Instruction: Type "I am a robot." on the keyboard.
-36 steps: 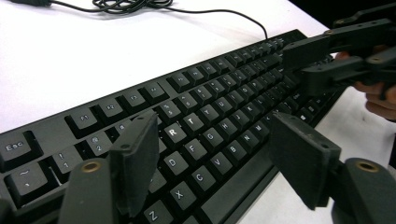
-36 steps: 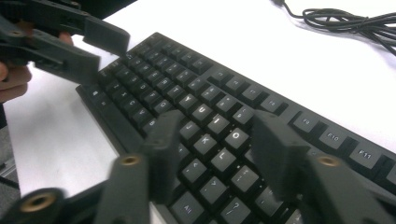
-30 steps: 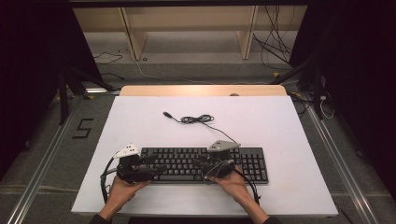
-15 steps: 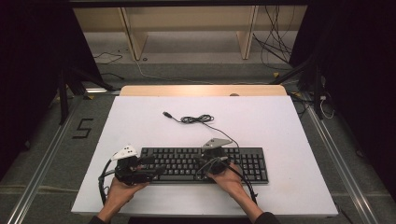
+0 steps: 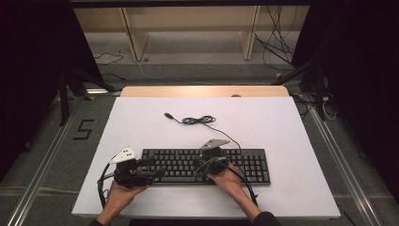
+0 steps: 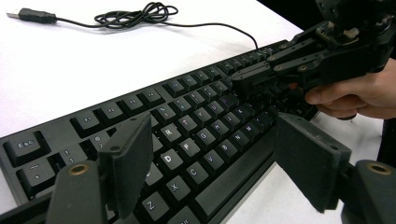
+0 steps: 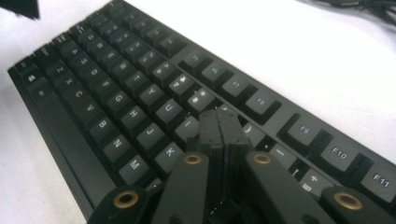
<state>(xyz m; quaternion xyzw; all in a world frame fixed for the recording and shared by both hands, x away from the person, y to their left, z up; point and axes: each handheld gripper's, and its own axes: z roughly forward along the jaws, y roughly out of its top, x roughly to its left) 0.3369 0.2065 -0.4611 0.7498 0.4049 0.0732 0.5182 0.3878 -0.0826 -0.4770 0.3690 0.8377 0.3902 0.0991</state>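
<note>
White worktop [image 5: 141, 117], black keyboard [image 5: 244, 162] at the near edge. Right claw [image 7: 219, 123] has just closed, nothing between its jaws, tips over the O/P keys, likely to press. Left claw [image 6: 219, 163] gapes wide, empty, over the keyboard's left end.

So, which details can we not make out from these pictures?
- Right gripper view: the keys under the shut right gripper are hidden by its jaws.
- Left gripper view: the keyboard is cut off by the bottom edge.
- High view: key letters are too small; the cable coil's loops cannot be counted.
</note>
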